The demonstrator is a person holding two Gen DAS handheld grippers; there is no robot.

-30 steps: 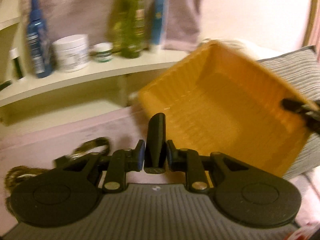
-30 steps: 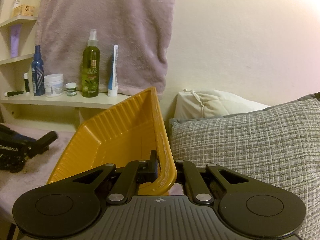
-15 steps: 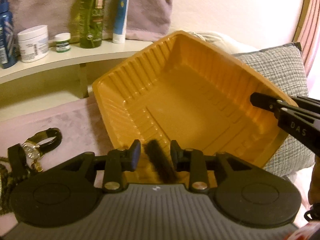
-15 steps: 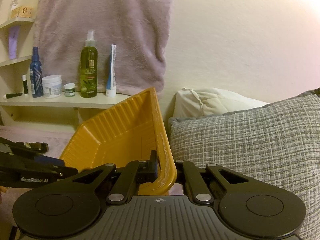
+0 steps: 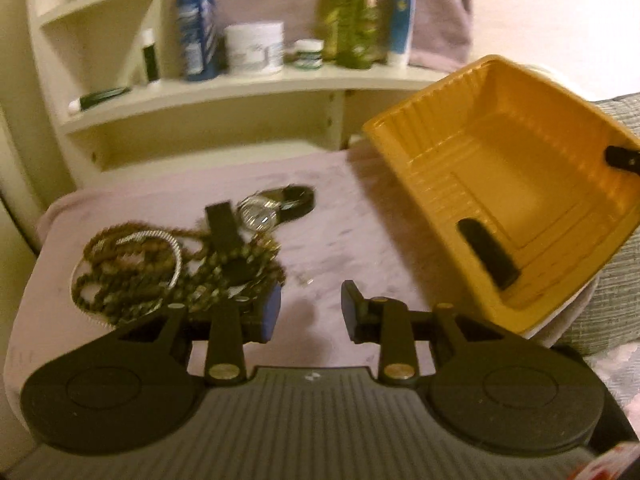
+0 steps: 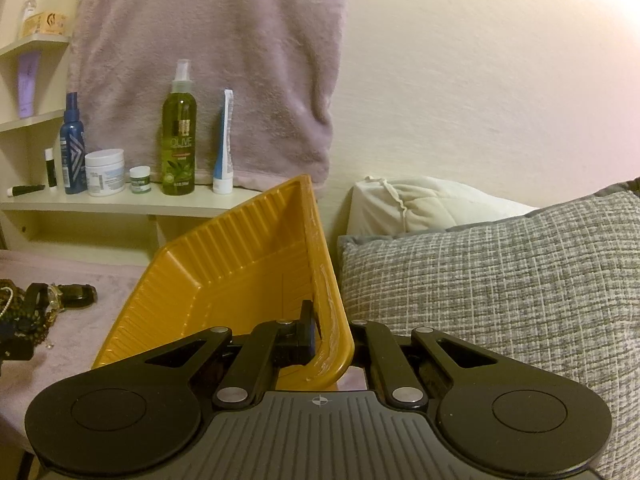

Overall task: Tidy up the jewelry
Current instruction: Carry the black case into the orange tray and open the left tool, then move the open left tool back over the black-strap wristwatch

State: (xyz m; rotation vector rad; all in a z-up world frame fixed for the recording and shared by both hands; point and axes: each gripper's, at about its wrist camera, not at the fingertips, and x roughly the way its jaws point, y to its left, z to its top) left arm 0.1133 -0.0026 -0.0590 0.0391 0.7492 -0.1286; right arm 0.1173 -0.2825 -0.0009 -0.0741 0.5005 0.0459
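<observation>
My jewelry pile [image 5: 176,268], beaded necklaces tangled with a silver bangle and a wristwatch [image 5: 276,208], lies on the pink mat [image 5: 352,248], and a black oblong piece [image 5: 488,252] rests inside the tilted yellow tray [image 5: 520,168]. My left gripper [image 5: 310,312] hangs over the mat just right of the pile, partly open and empty. My right gripper [image 6: 332,340] is clamped tight on the tray's rim, beside the grey cushion [image 6: 500,280].

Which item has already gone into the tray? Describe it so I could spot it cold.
Find the tilted yellow tray to the right of the pink cloth. On its ribbed floor, near the lower edge, lies a small black oblong piece. It is alone in there; the beads and watch sit tangled on the cloth.
</observation>
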